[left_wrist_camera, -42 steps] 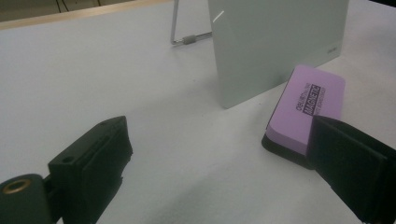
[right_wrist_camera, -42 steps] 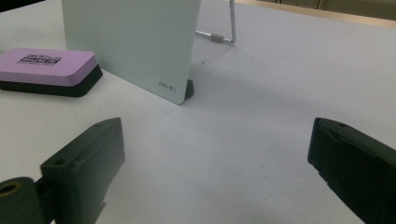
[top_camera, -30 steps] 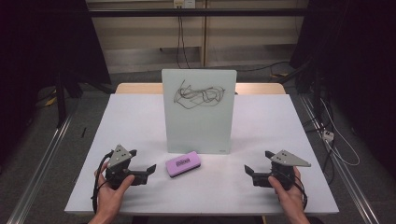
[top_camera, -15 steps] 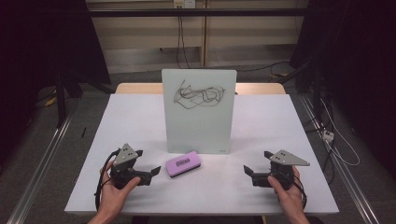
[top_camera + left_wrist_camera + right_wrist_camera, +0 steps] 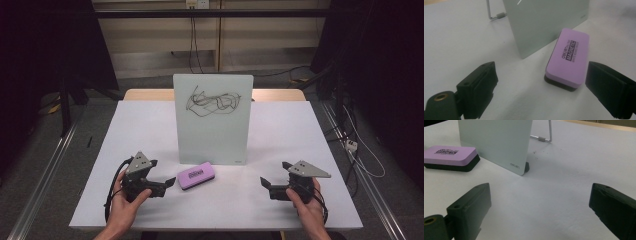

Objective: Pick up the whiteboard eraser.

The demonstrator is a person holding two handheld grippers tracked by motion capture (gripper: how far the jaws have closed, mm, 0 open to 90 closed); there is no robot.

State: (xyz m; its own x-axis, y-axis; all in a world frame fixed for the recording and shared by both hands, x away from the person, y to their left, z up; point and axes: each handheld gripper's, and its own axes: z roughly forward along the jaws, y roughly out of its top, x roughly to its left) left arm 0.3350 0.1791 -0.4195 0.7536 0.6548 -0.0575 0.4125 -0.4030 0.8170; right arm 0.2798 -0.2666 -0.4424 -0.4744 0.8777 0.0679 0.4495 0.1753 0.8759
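Jaws of the left gripper (image 5: 165, 186) stand wide and hold nothing, though they have just been closing a little; the purple eraser (image 5: 196, 175) lies just beyond their tips, at about two o'clock from that gripper in the high view. In the left gripper view the eraser (image 5: 568, 59) sits flat on the bench between the lines of the two black jaws, nearer the right-hand one, touching neither that I can tell. Its dark felt underside rests on the white bench (image 5: 280, 140). The right gripper (image 5: 266, 185) sits low at five o'clock on the bench, its jaws spread wide and bare over open surface, well apart from the eraser. Beyond the eraser, at twelve o'clock, the whiteboard (image 5: 212, 120) stands upright on its wire stand, with a black scribble (image 5: 212, 102) near its top.
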